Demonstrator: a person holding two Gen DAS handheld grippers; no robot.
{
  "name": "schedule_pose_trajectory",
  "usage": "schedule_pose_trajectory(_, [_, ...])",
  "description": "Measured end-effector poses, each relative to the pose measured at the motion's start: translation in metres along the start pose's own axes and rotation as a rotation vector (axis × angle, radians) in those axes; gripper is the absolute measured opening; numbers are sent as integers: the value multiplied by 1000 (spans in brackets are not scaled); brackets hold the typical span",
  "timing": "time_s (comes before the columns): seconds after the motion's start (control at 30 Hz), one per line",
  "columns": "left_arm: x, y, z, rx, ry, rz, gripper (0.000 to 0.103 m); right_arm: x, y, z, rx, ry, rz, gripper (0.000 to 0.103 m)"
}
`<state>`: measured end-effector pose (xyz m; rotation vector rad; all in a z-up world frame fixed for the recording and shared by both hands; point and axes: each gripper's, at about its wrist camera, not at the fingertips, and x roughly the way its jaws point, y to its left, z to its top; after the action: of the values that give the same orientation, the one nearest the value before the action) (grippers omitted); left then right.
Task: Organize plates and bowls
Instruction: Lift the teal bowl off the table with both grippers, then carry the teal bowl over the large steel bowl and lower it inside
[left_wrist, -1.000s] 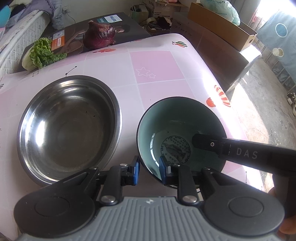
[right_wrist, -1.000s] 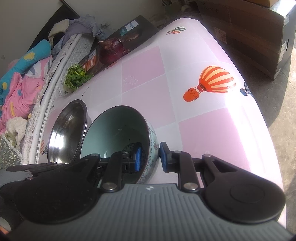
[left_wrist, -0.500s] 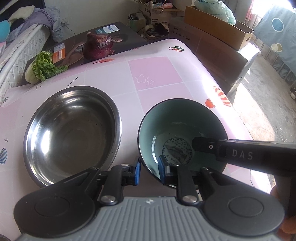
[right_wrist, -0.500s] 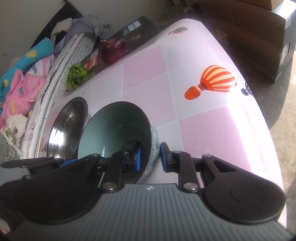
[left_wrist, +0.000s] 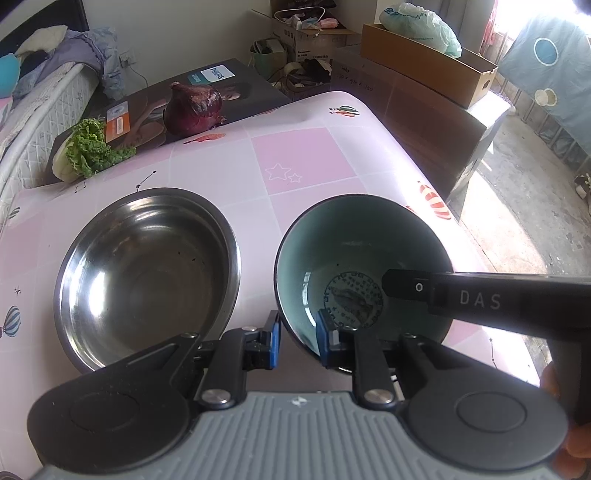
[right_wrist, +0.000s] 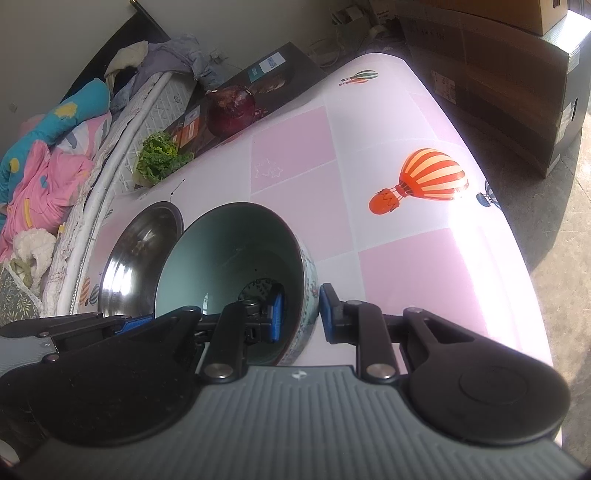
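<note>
Both grippers pinch the same ceramic bowl (left_wrist: 360, 266), each with one pad inside the wall and one outside. The left gripper (left_wrist: 297, 341) has the near rim between its blue pads. The right gripper (right_wrist: 300, 314) clamps the right-hand wall, jaws narrowed onto it, so the grip is two-sided, likely to stop a heavy, glazed bowl from slipping or swinging.

In the right wrist view the bowl looks tipped with its opening toward the steel bowl (left_wrist: 147, 273) (fisheye may exaggerate this). Whether its foot touches the table (left_wrist: 303, 162) I cannot tell, since the grippers hide the base. It sits just beside the steel bowl, rims near but apart.

Judgement: the step in hand is nesting the smaller ceramic bowl into the wider steel one, so the ceramic bowl is held at its rim, leaving its underside free to set down. The steel bowl lies flat and open, ready to receive it.

Risk: rim pinches on smooth glaze can slide; steel bowl may skate on the slick tablecloth.

The red onion (left_wrist: 194, 109), lettuce (left_wrist: 90, 151) and dark box (left_wrist: 221, 88) lie at the far edge, well apart, out of the way.
</note>
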<state>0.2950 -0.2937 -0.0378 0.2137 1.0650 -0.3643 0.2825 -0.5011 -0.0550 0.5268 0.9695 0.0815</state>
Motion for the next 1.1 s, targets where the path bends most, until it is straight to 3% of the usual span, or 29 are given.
schedule_pose_trajectory(1.1, [-17,2,0,-14,-33,-11,21,-13,6,8,-15,-14,-1,20])
